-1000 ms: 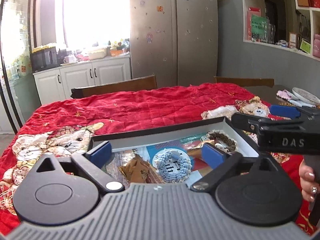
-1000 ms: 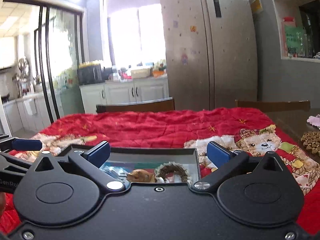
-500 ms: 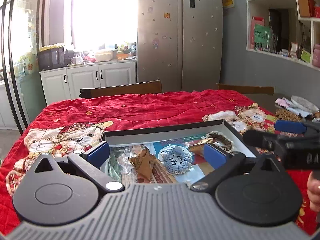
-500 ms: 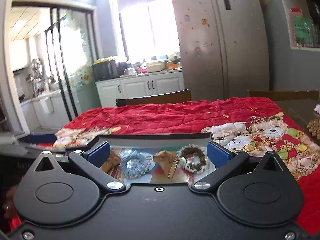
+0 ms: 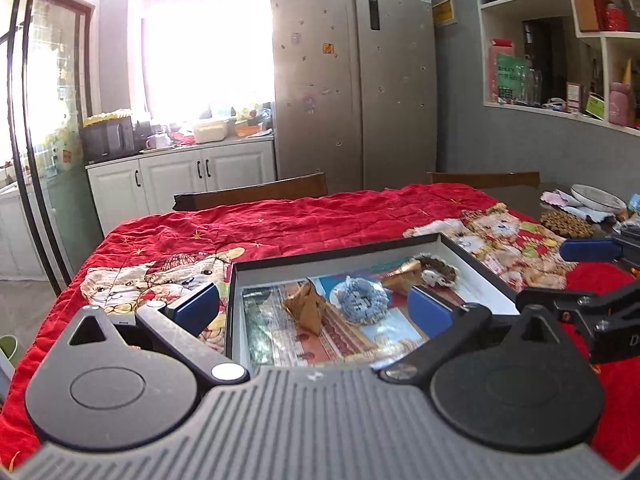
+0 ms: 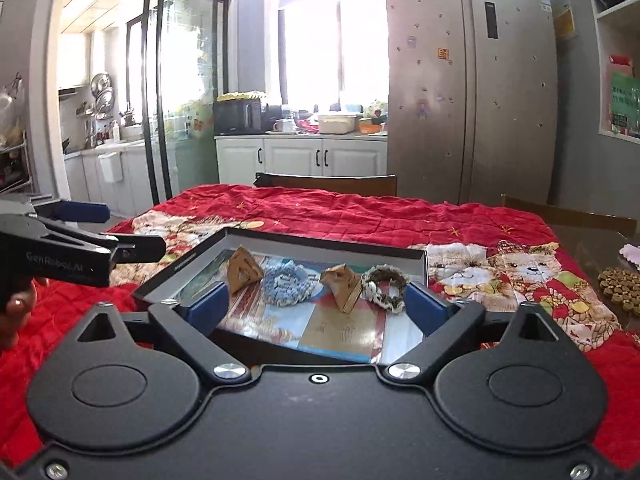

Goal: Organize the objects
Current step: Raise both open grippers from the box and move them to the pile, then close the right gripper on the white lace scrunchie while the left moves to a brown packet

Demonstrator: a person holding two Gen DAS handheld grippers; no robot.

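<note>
You face a tall steel fridge [image 6: 472, 92] dotted with small magnets, standing against a grey wall [image 5: 456, 120]. Left of the fridge a bright window [image 6: 336, 52] floods the room with daylight above a white counter cabinet [image 6: 300, 158] with dark handles; a black microwave [image 6: 238, 117] sits on that counter. Further left of the fridge, dark-framed glass sliding doors [image 6: 176, 96] lead to a kitchen with a tiled ceiling. Right of the fridge, white open shelves [image 5: 560, 40] are set into the wall. In front of the fridge, two wooden chair backs [image 5: 252, 194] rise behind a table under a red quilted cloth [image 5: 320, 220] printed with bears.
</note>
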